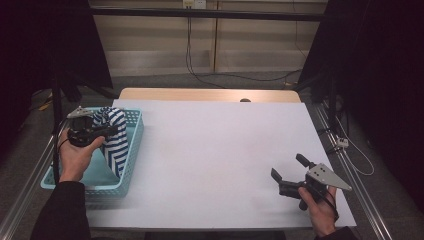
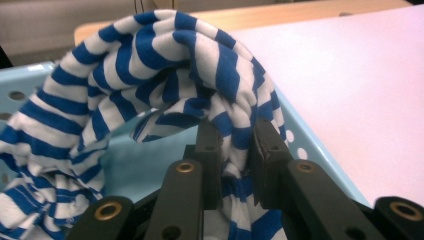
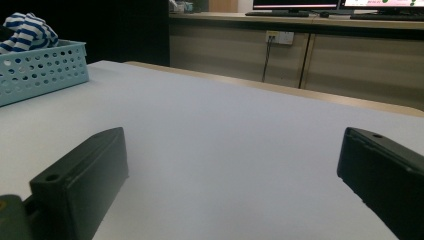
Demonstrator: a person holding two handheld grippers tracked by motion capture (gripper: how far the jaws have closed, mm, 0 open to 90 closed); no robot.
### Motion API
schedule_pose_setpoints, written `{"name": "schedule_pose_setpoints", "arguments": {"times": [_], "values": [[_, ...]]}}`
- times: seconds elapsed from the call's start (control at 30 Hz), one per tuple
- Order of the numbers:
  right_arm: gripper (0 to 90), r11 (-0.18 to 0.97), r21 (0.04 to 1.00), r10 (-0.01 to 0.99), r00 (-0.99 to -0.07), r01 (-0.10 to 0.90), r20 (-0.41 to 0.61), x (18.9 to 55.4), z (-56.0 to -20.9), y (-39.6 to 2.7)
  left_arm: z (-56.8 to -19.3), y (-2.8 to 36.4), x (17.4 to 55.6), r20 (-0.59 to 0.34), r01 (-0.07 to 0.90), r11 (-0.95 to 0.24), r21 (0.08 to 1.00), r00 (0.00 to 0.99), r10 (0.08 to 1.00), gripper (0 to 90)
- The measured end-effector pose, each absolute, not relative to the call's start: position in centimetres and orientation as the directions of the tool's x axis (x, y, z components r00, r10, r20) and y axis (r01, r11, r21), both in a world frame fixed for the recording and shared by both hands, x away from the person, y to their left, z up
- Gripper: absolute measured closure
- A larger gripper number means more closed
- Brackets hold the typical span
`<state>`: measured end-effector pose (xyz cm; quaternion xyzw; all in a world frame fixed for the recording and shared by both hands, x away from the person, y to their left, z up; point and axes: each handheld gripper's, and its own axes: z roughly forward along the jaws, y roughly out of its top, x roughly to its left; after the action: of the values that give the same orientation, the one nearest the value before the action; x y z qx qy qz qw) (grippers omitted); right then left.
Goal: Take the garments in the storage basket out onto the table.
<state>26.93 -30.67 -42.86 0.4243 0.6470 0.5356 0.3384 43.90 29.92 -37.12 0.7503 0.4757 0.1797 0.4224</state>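
A blue-and-white striped cloth [image 1: 114, 139] hangs over the light blue basket [image 1: 132, 150] at the table's left. My left gripper [image 1: 106, 131] is shut on it, held above the basket. In the left gripper view the cloth [image 2: 150, 75] bunches over the jaws, a fold pinched between the black pads [image 2: 265, 150], with the basket's wall [image 2: 310, 150] behind. My right gripper [image 1: 289, 172] rests low near the table's front right, open, nothing between its jaws. In the right gripper view the basket [image 3: 40, 70] and cloth [image 3: 27, 30] sit far off at the left.
A white sheet [image 1: 215, 150] covers the table; a strip of wood [image 1: 210, 95] shows at its far edge. Dark curtains and metal frame rails flank both sides. Cables hang down the back wall [image 1: 190, 45].
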Motion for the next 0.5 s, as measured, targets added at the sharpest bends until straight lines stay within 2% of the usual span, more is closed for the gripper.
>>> {"name": "schedule_pose_setpoints", "arguments": {"times": [0.1,0.5], "values": [[0.0,0.068,0.98,0.912,-0.409,0.188,0.015,26.9,-42.9,-30.7,-37.0,30.0,43.3,-0.097,0.521,-0.199,0.83,0.486,0.868,76.9],[0.0,0.067,0.981,0.911,-0.411,0.181,0.014,26.8,-42.8,-30.7,-36.1,29.9,42.3,-0.087,0.466,-0.173,0.868,0.486,0.87,76.9]]}}
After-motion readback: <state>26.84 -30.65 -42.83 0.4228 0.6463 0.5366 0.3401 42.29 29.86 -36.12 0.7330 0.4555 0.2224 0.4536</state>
